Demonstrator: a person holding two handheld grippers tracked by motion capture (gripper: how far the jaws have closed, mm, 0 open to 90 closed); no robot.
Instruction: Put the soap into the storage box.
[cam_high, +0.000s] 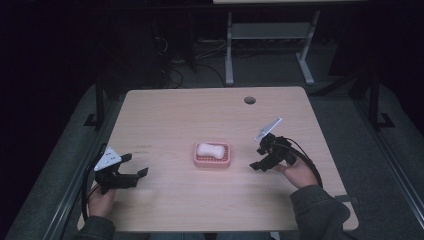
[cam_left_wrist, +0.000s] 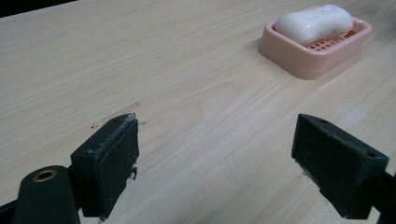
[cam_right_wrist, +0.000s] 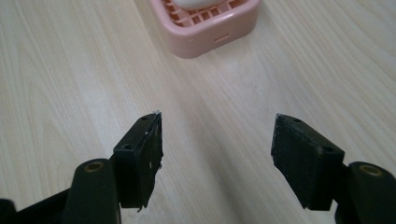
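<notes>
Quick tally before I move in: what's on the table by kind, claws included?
Soap bar, white, lying in the dish: 1
Soap dish, pink, slotted: 1
Claws, both open and apart from the dish, left claw and right claw: 2
Total: 4
</notes>
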